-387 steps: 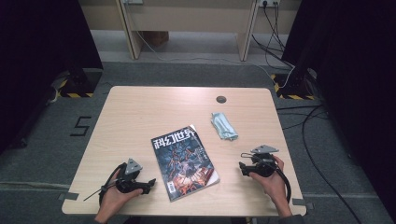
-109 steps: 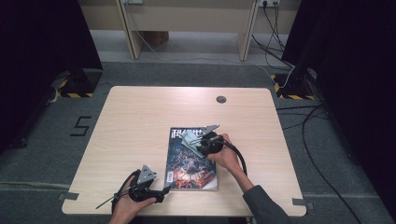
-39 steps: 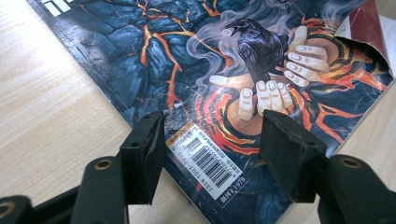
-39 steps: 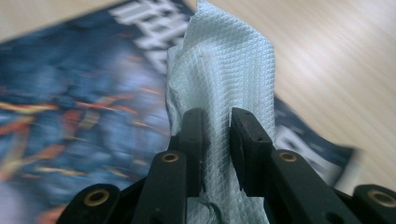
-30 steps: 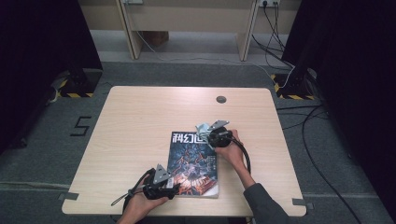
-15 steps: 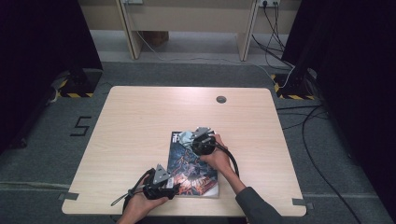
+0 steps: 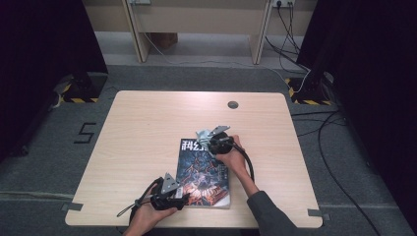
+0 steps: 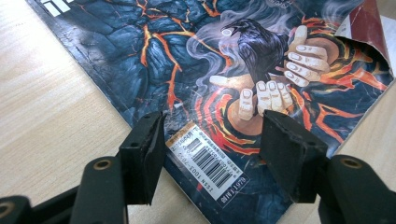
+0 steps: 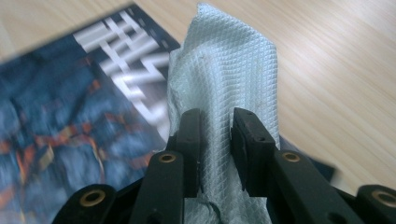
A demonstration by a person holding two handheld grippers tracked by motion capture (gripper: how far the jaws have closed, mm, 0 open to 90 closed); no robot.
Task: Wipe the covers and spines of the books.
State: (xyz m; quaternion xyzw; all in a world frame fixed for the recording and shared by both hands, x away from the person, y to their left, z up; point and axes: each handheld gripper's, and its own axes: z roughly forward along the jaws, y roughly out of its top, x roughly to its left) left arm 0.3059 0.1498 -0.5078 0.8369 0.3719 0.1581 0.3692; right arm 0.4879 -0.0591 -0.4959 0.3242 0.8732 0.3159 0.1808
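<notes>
A magazine (image 7: 204, 169) with a dark lava-and-raven cover lies on the wooden table (image 7: 147, 123), near its front edge. My left gripper (image 7: 182, 199) stands open at the magazine's near left corner. In the left gripper view the magazine (image 8: 187, 46) shows its barcode label (image 8: 208, 161) between the spread jaws of the left gripper (image 8: 212, 126). My right gripper (image 7: 209, 140) is over the magazine's top edge, shut on a pale blue cloth (image 7: 202, 134). In the right gripper view the quilted cloth (image 9: 229, 60) sticks up past the right gripper (image 9: 217, 119), above the magazine's white title (image 9: 126, 60).
A round cable hole (image 7: 232, 104) sits near the table's far edge. The magazine's cover is curled up at one corner (image 8: 369, 28). Bare tabletop (image 9: 336, 70) lies to the right of the cloth. Cables (image 7: 305, 78) run over the floor behind and to the right.
My right gripper has carried the cloth leftward along the magazine's top edge. The left gripper and the magazine have stayed put.
</notes>
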